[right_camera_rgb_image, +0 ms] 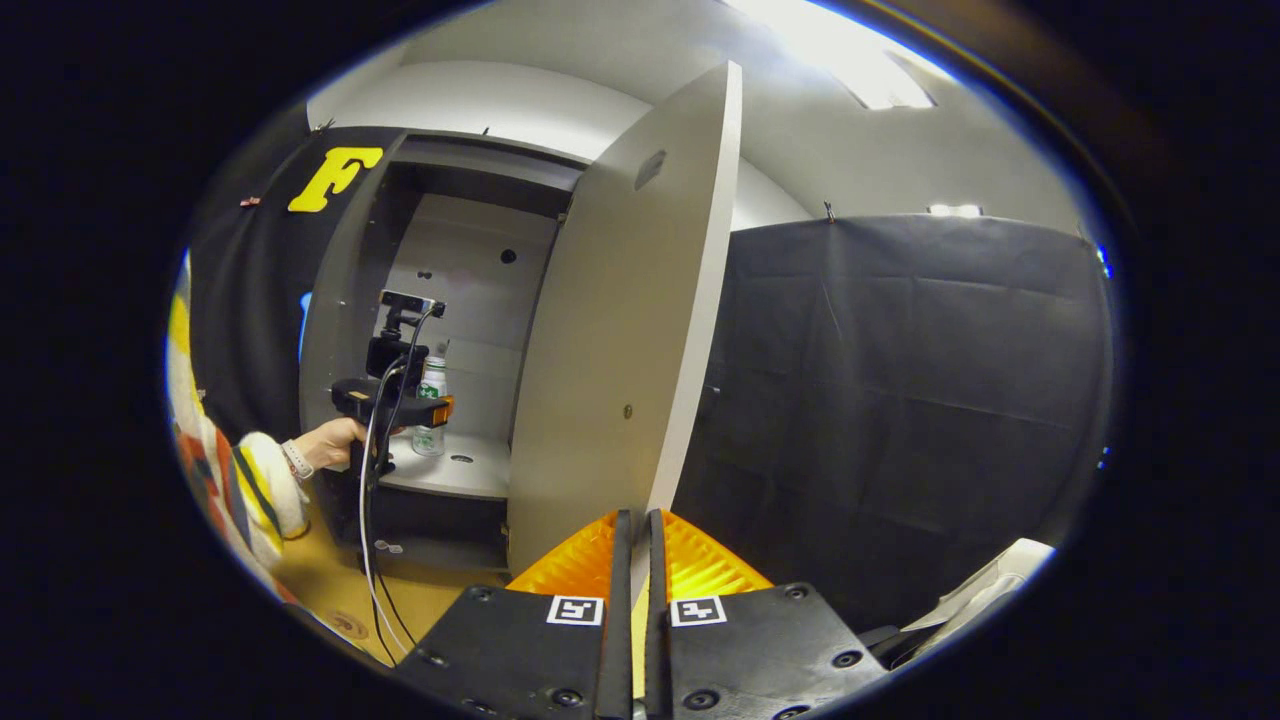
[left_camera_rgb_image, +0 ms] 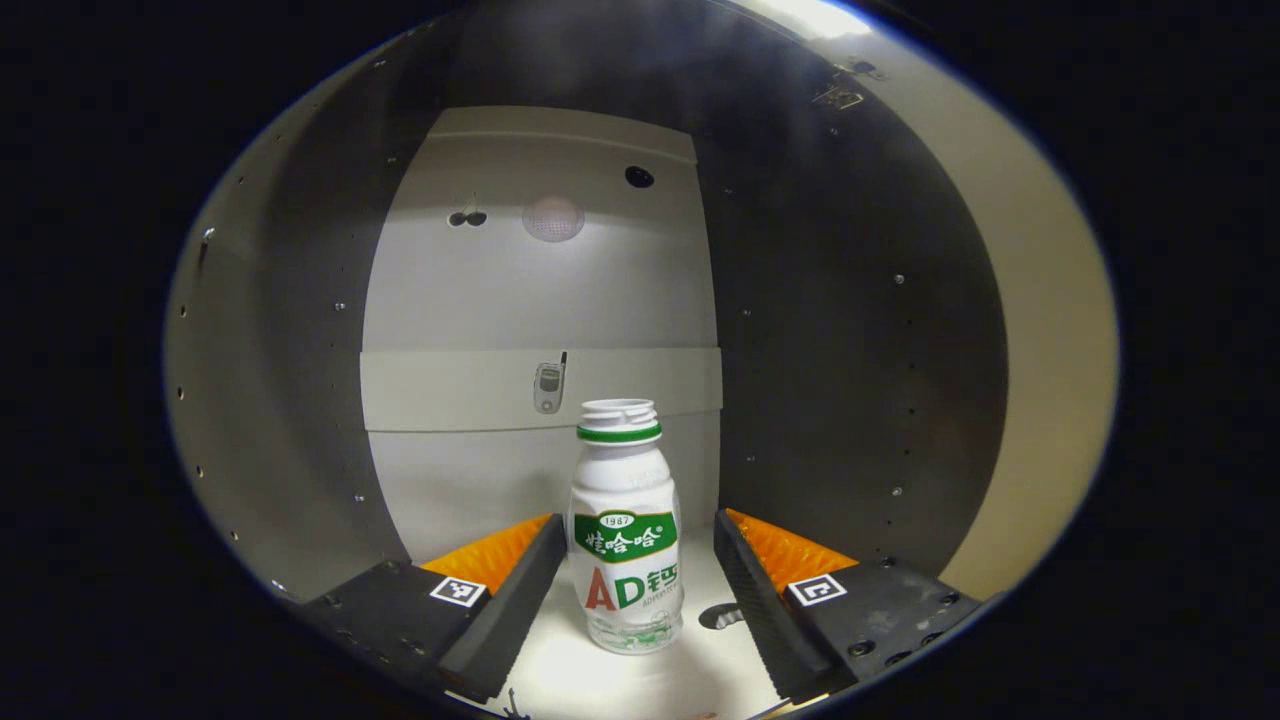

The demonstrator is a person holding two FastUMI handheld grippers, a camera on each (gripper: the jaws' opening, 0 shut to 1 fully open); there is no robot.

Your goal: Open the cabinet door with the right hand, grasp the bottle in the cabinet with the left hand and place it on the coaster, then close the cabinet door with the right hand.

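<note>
A white bottle (left_camera_rgb_image: pixel 626 530) with a green band and no cap stands upright on the cabinet's lit shelf (left_camera_rgb_image: pixel 570 680). My left gripper (left_camera_rgb_image: pixel 640 522) is open, one finger on each side of the bottle's body. The left finger is nearly at the label, and a gap shows on the right. In the right gripper view the same bottle (right_camera_rgb_image: pixel 432 385) stands inside the open cabinet (right_camera_rgb_image: pixel 345 300), with the left gripper (right_camera_rgb_image: pixel 405 405) held at it by a hand (right_camera_rgb_image: pixel 335 440). My right gripper (right_camera_rgb_image: pixel 638 520) is shut on the free edge of the swung-out cabinet door (right_camera_rgb_image: pixel 620 330).
The cabinet's dark side walls (left_camera_rgb_image: pixel 850 350) close in on both sides of the bottle, with a pale back panel (left_camera_rgb_image: pixel 540 300) behind it. A cable (right_camera_rgb_image: pixel 372 560) hangs from the left gripper over a wooden tabletop (right_camera_rgb_image: pixel 330 585). Black cloth (right_camera_rgb_image: pixel 900 400) hangs right of the door.
</note>
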